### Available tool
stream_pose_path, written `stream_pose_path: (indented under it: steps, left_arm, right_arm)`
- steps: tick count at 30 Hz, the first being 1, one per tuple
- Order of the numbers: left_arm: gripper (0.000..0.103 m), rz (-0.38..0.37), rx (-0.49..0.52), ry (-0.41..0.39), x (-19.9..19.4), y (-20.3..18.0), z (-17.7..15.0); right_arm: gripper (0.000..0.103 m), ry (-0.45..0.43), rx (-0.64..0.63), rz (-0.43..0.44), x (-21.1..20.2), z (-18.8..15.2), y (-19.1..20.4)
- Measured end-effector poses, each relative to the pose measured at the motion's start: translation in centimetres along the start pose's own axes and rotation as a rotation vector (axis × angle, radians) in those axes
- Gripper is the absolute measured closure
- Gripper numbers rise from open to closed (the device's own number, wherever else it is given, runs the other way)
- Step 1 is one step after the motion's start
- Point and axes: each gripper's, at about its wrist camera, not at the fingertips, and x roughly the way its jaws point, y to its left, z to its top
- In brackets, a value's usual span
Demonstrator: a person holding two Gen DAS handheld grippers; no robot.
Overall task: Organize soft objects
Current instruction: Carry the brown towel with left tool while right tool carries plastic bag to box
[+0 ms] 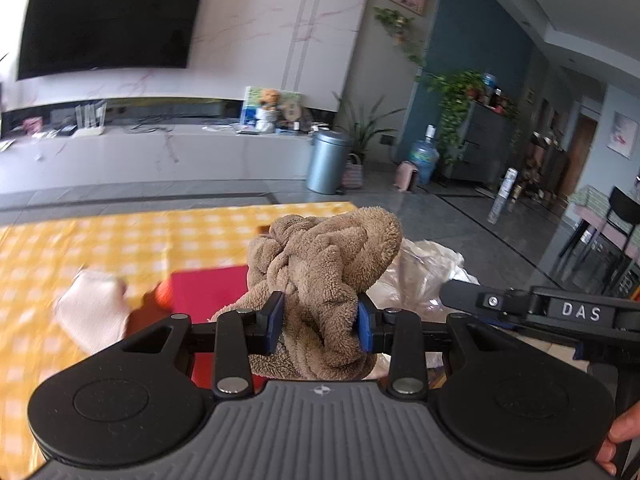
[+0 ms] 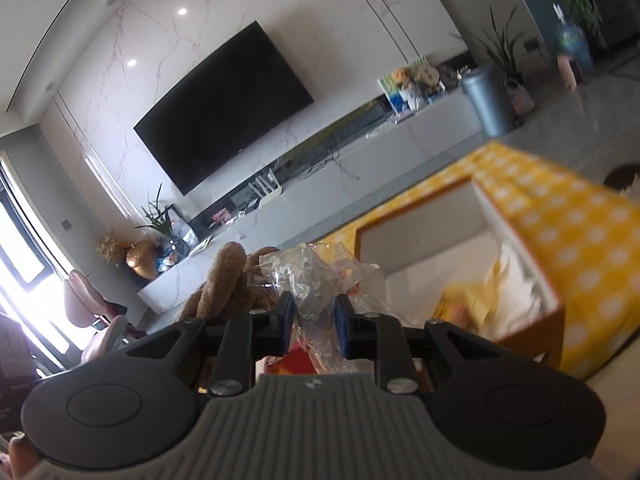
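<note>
Holding brown plush towel [image 1: 320, 268] pinched in left gripper [image 1: 320, 322]; right gripper [image 2: 314, 326] pinches clear plastic bag [image 2: 316, 276]; I see yellow box [image 2: 560, 240] opening ahead-right of right gripper, nearer it.

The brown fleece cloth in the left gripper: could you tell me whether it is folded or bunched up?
Bunched up. The brown fleece cloth is a crumpled, twisted wad between the left gripper pads, with no flat folded layers visible.

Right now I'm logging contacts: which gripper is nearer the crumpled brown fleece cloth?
Left. The left gripper is clamped on the crumpled brown fleece cloth; the right gripper grips clear crinkled plastic beside it.
</note>
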Motion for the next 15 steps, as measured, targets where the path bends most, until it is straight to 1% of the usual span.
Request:
stream_pose_path:
  steps: [3, 7, 11, 15]
  left_arm:
    - [0.061, -0.012, 0.034, 0.012, 1.9, -0.8, 1.2]
    - [0.061, -0.015, 0.060, 0.060, 5.1, -1.2, 2.3]
    - [0.061, -0.013, 0.101, 0.108, 8.7, -1.6, 2.7]
    - [0.061, -0.002, 0.134, 0.168, 12.3, -1.7, 2.5]
  right_arm:
    - [0.082, -0.014, -0.025, -0.022, 0.7, 2.1, -0.6]
    - [0.082, -0.017, -0.054, -0.064, 2.6, 4.3, -1.8]
    - [0.082, 0.006, -0.061, -0.115, 5.5, 5.5, -4.0]
    - [0.082, 0.042, -0.074, -0.159, 8.6, 6.0, -6.0]
